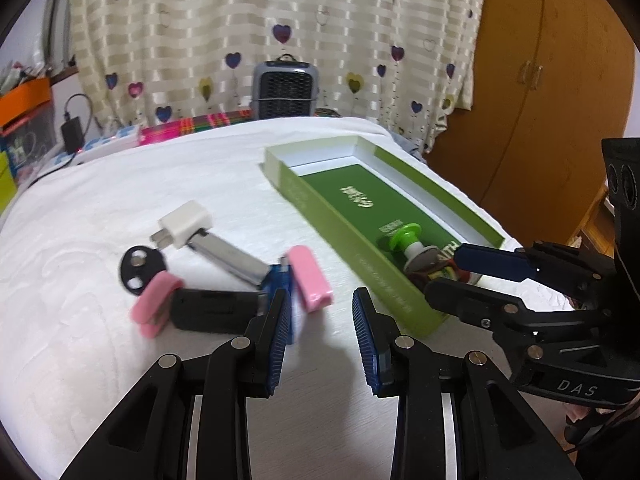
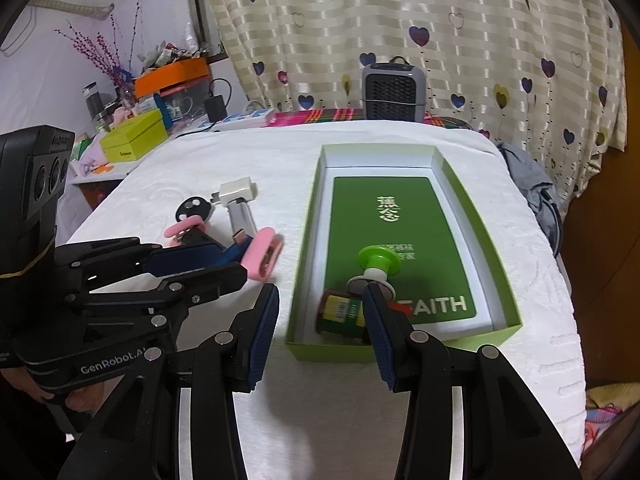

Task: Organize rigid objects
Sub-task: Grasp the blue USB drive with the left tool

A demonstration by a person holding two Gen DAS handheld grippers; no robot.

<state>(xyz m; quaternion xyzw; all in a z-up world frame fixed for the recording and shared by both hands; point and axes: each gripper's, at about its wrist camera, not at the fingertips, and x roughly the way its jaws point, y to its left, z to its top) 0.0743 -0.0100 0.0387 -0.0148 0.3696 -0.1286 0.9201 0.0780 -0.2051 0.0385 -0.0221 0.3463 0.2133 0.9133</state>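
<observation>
1. Two grippers, both with jaws apart and nothing held. The left gripper [image 1: 322, 344] hovers by the loose pile; the right gripper [image 2: 320, 336] sits at the near end of the green box [image 2: 508, 280].
2. My guess for the next pick is the pink clip [image 1: 310, 278]. It lies just ahead of the left fingertips, slightly left of centre, long axis running roughly away from the camera.
3. Left hand's clearly nearer. The box is off to its right, already holding a green-topped stopper [image 2: 378, 260] and a small tin [image 2: 340, 314].
</observation>
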